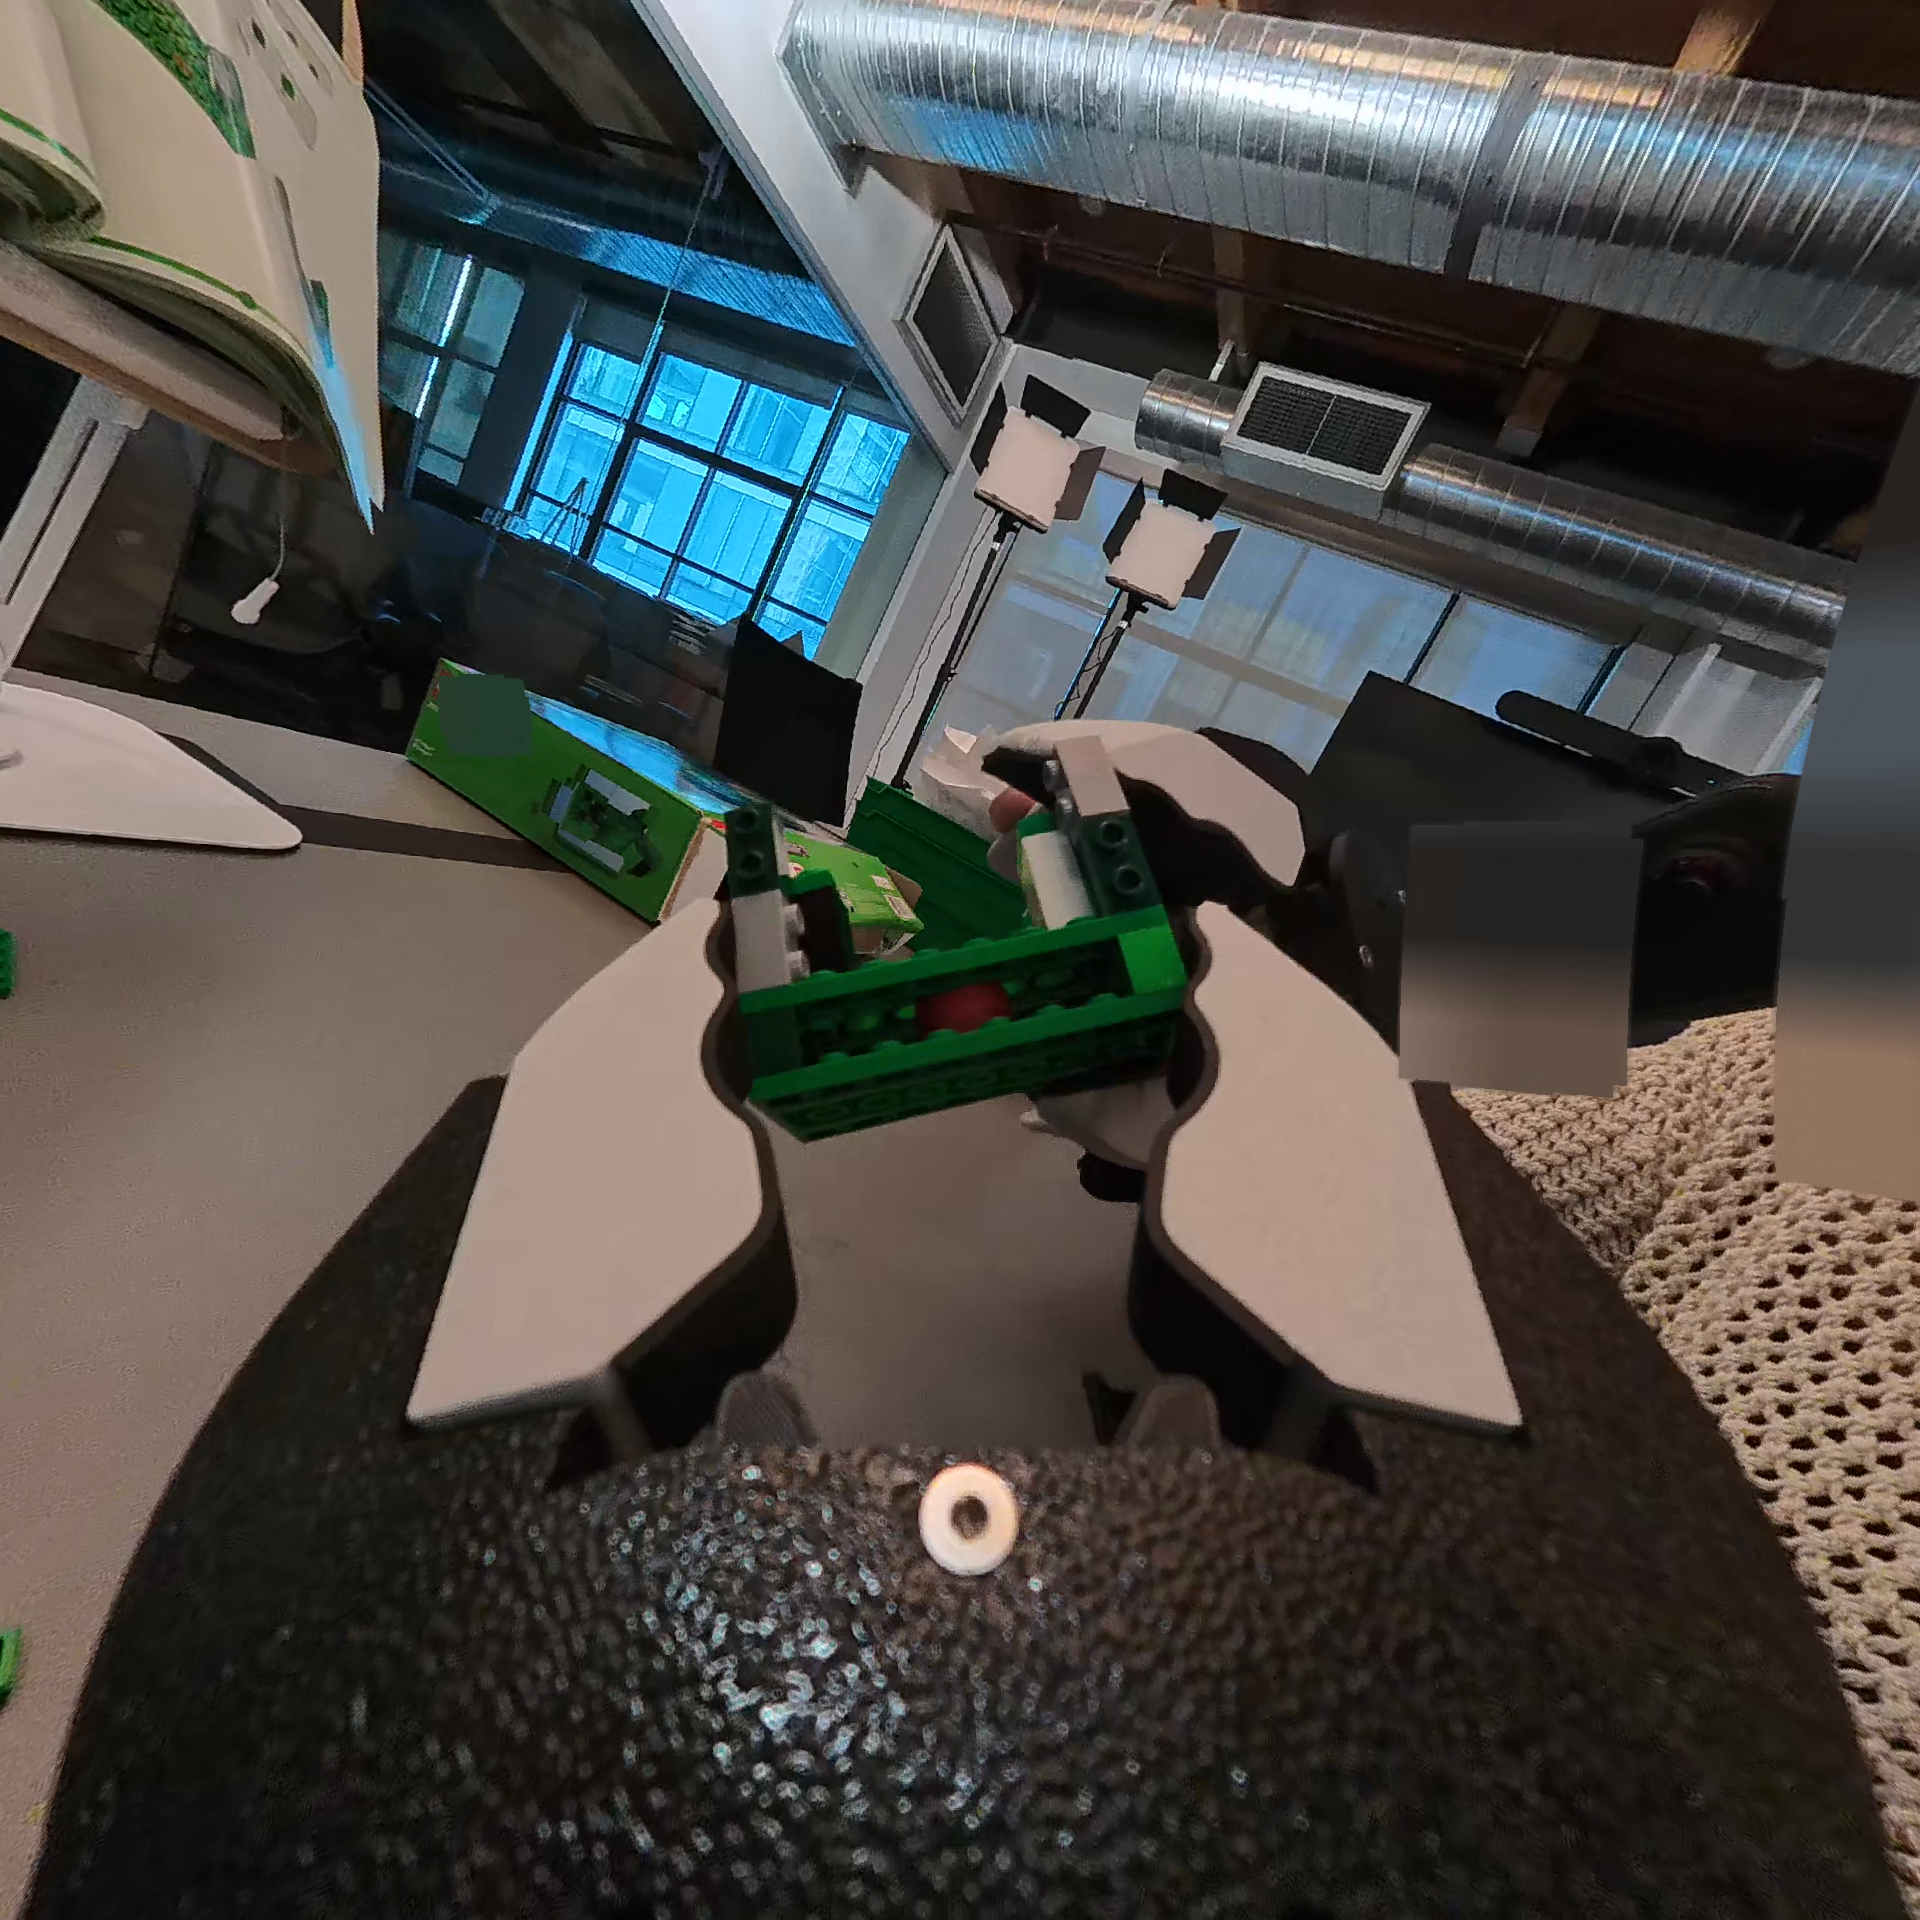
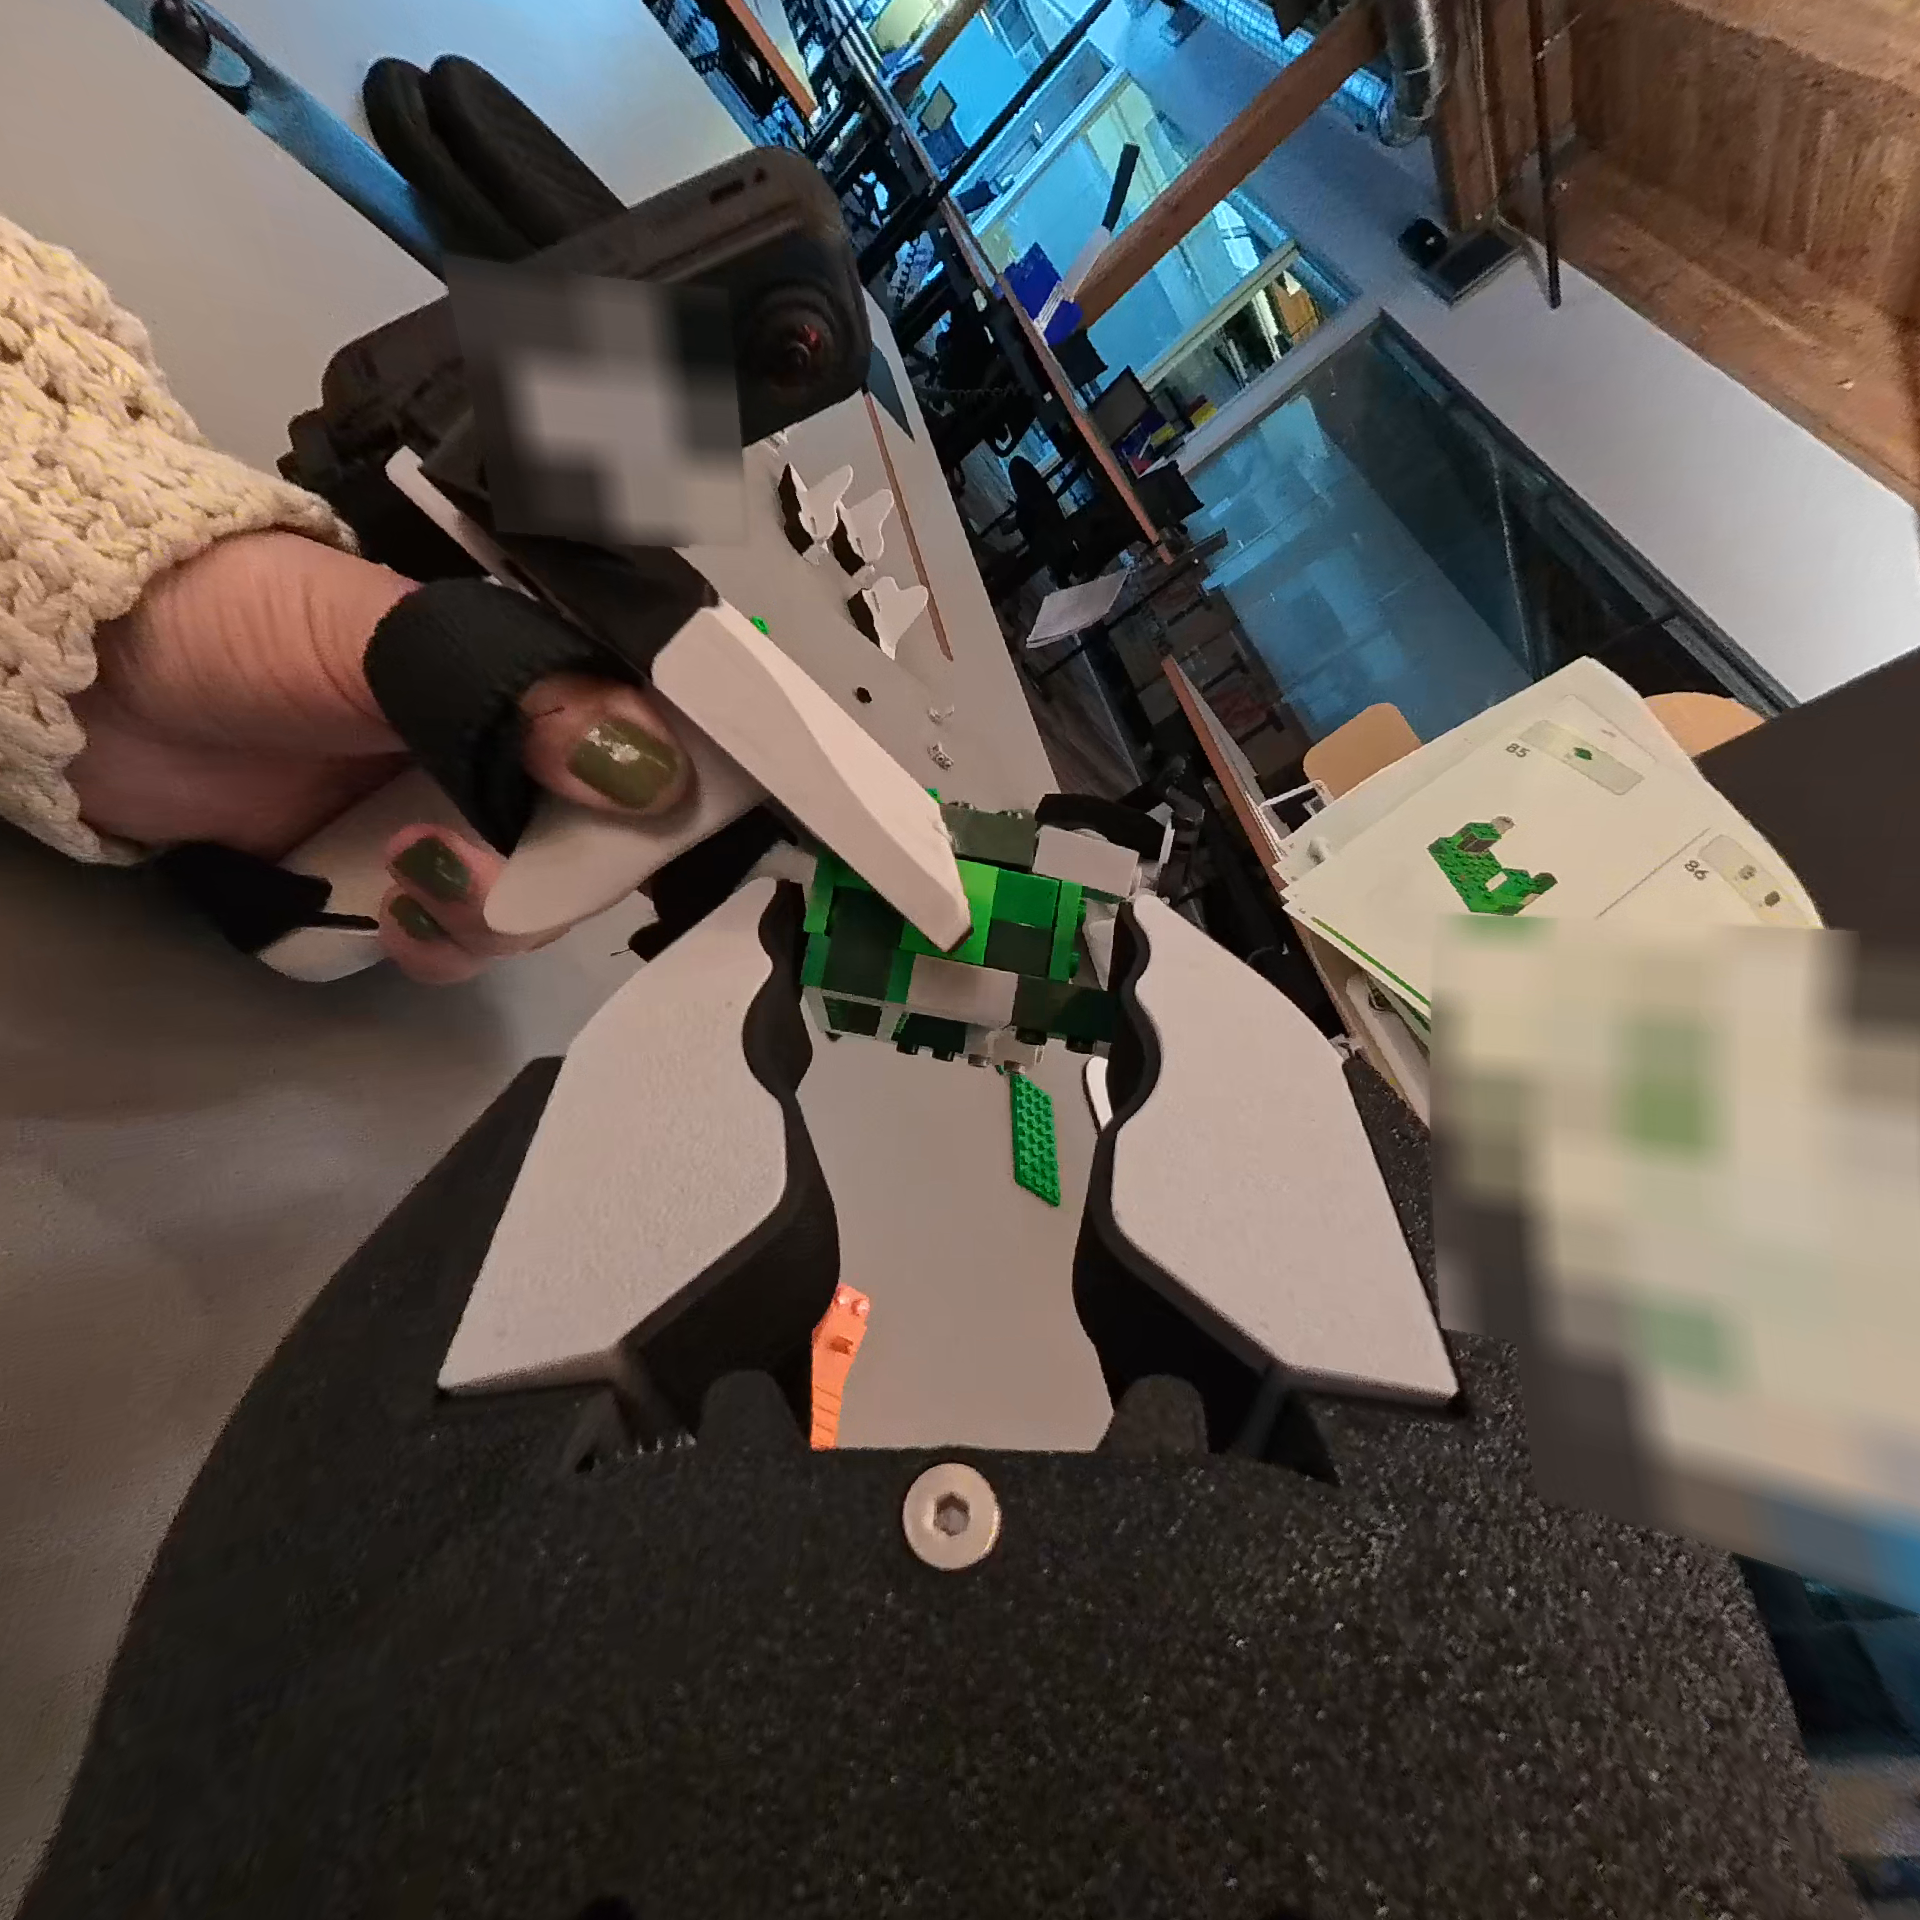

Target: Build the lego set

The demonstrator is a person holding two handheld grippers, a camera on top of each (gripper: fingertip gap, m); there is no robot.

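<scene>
A partly built green, white and dark green lego model is held in the air between both grippers. My left gripper is shut on its lower green frame, which has a red piece inside. A finger of my right gripper reaches in from the far right over the model's upper part. In the right wrist view my right gripper is shut on the same model. A white finger of the left gripper presses on it from the upper left, held by a hand.
A green plate and an orange piece lie on the grey table below. An open instruction booklet stands to the right. A green set box lies at the back. A knit sleeve is at the right. The grippers are tip to tip, or close to it.
</scene>
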